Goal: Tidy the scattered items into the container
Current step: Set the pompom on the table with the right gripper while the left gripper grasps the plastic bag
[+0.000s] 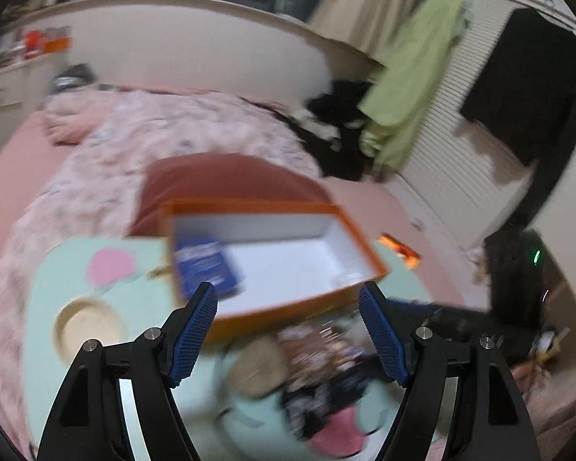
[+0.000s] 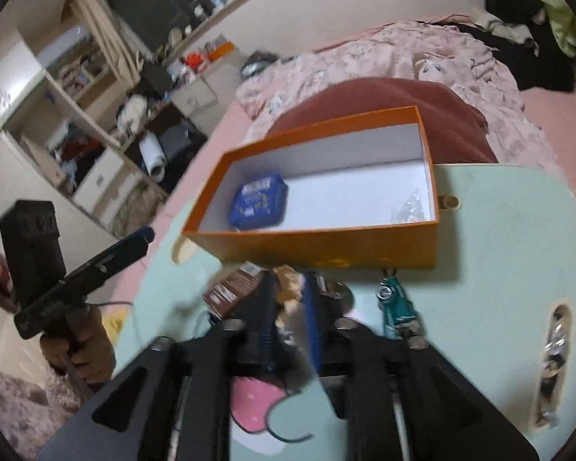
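Note:
An orange box with a white inside stands on a mint-green tray table; it also shows in the left wrist view. A blue pack and a clear plastic bag lie in it. My right gripper is nearly shut on a small tan item, low over the table just before the box. A brown packet and a teal toy car lie beside it. My left gripper is open and empty, above blurred scattered items; it also shows in the right wrist view.
The tray table sits on a pink bed with a flowered quilt and a dark red cushion. A cup recess is at the table's left. A metal item lies in a slot at its right. Shelves stand beyond the bed.

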`<state>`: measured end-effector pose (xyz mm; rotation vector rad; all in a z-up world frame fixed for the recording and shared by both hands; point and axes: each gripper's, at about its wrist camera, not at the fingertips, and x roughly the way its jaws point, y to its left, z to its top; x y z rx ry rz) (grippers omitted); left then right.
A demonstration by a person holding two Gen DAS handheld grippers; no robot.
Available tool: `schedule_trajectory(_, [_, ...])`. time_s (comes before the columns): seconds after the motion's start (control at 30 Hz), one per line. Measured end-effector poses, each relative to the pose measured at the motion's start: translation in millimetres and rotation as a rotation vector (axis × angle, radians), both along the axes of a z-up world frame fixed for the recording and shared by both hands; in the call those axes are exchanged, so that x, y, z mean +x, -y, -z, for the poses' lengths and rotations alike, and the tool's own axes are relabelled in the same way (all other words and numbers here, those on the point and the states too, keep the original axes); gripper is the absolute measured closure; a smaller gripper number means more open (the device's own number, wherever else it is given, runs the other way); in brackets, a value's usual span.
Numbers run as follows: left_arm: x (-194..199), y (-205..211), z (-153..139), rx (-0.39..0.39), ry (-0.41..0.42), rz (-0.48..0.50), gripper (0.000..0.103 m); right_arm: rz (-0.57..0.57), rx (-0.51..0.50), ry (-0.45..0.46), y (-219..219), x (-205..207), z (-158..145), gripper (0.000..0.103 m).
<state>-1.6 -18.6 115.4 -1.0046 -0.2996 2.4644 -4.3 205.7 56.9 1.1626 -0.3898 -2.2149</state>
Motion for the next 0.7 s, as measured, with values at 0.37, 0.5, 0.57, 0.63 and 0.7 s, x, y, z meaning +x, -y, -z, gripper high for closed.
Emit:
schedule_trajectory(0.37, [-126.2, -135.2, 64.8, -0.052, 0.586, 0.213, 0.057, 0.053, -0.038, -0.025, -22.1, 26.7, 7.3, 0.051])
schedule_trajectory(0.5, [-140.1, -146.9, 86.3, -0.062, 0.644, 0.184, 0.058, 0.069, -0.075, -0.012, -30.0, 25.4, 9.9, 0.051])
schedule_trajectory(0.57, [-142.6, -148.0, 94.5, -0.063, 0.657, 0.166, 0.058, 0.075, -0.087, -0.009, -33.2, 25.8, 11.3, 0.051])
schedule_trajectory(0.63, [-138.0, -148.1, 96.5, -0.041, 0.648, 0.164, 0.058, 0.079, -0.095, -0.004, -35.9, 25.4, 12.7, 0.051])
schedule_trajectory(0.7, [-132.6, -150.4, 94.8, -0.052, 0.617, 0.175, 0.066, 0.083, -0.099, 0.002, -37.6, 26.4, 14.5, 0.051])
